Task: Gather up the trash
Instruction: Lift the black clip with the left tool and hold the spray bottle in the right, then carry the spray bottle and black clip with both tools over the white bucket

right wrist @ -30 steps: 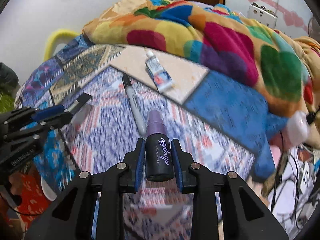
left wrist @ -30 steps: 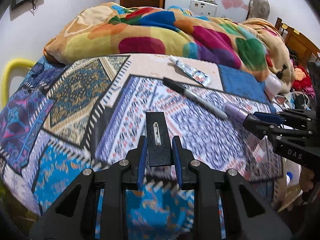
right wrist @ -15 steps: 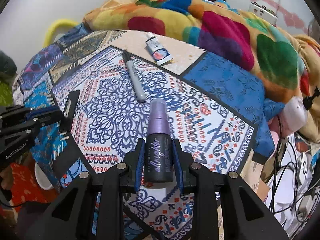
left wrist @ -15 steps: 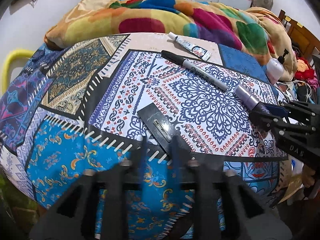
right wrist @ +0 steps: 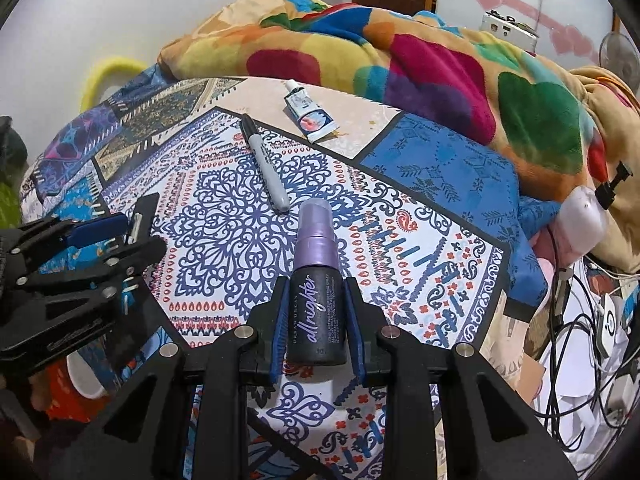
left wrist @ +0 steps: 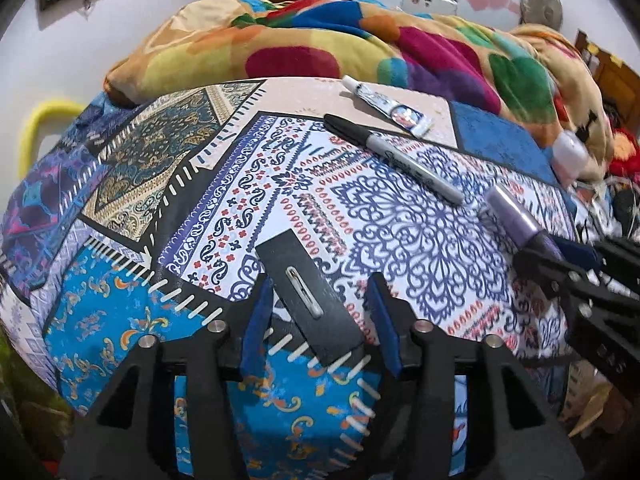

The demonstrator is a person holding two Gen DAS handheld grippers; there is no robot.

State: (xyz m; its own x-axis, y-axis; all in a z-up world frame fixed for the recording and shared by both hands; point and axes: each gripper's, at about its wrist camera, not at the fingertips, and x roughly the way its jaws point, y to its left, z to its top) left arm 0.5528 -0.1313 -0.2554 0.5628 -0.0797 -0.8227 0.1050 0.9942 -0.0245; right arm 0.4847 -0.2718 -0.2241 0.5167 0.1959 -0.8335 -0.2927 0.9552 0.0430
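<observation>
Released since a second ago, the flat black rectangular card with a metal pin (left wrist: 306, 294) lies on the patterned bedspread (left wrist: 400, 216) between the parted, untouching jaws of the left gripper (left wrist: 320, 328). The right gripper (right wrist: 318, 320) is clamped on a dark purple-capped spray bottle (right wrist: 316, 292). Step in hand looks like gathering items; next, probably, regripping the card.
</observation>
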